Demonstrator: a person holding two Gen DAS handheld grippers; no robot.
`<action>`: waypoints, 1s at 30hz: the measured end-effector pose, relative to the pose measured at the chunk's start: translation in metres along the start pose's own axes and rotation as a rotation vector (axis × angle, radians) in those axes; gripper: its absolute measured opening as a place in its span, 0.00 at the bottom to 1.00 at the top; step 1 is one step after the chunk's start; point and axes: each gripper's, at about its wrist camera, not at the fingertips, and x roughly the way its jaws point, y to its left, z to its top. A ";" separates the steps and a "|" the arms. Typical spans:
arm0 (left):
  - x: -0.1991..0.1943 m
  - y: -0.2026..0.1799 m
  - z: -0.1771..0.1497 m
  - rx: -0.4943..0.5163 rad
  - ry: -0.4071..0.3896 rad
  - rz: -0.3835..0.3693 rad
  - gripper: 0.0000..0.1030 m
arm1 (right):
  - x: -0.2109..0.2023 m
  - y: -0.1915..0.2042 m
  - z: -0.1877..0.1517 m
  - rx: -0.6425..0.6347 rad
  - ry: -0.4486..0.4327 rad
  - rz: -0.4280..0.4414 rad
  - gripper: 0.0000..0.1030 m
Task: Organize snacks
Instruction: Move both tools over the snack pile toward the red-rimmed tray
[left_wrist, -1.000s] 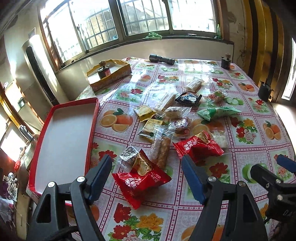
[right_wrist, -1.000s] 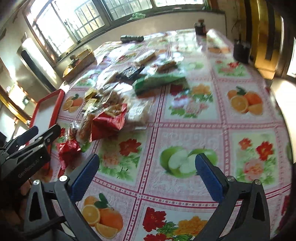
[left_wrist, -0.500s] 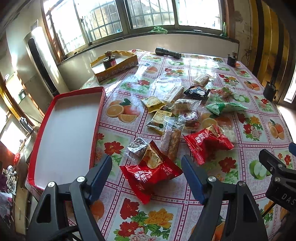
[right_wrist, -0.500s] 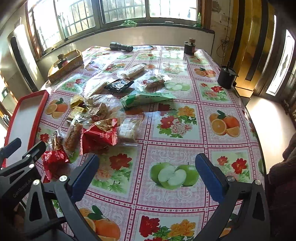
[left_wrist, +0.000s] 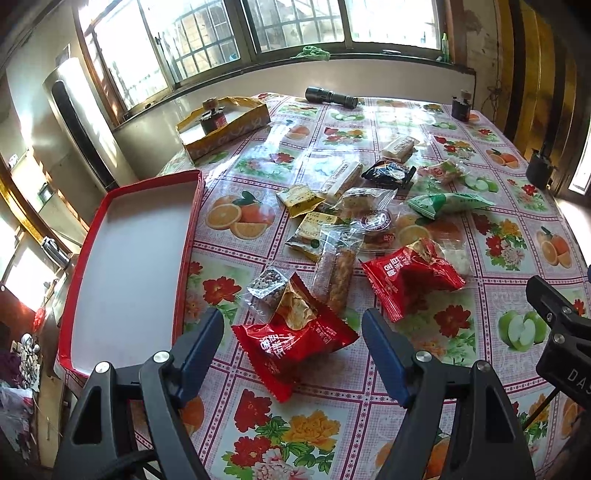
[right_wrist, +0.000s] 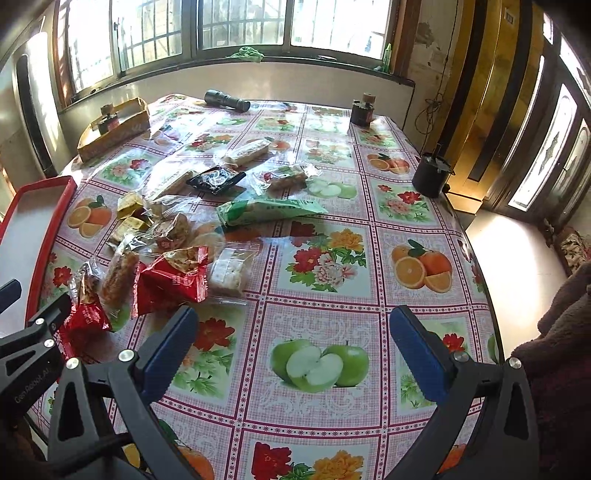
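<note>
The left tongs (left_wrist: 291, 347) are hanging wide open over a red snack bag (left_wrist: 295, 341) and are gripping nothing. The right tongs (right_wrist: 291, 347) are wide open too, hanging over a bare part of the desk (right_wrist: 406, 206). The snacks are lying in a pile in the middle of the desk. A second red bag (left_wrist: 412, 275) is sitting near the first. The red tray (left_wrist: 129, 258) is waiting at the left edge.
</note>
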 end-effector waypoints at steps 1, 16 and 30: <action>0.000 -0.002 0.000 0.005 0.002 -0.002 0.75 | -0.001 -0.002 0.000 0.002 -0.003 0.003 1.00; -0.002 -0.033 -0.003 0.104 0.130 -0.119 0.75 | 0.008 -0.035 -0.005 0.079 0.037 0.036 1.00; -0.003 -0.039 -0.035 0.205 0.253 -0.190 0.75 | 0.011 -0.025 -0.019 -0.033 0.130 0.043 1.00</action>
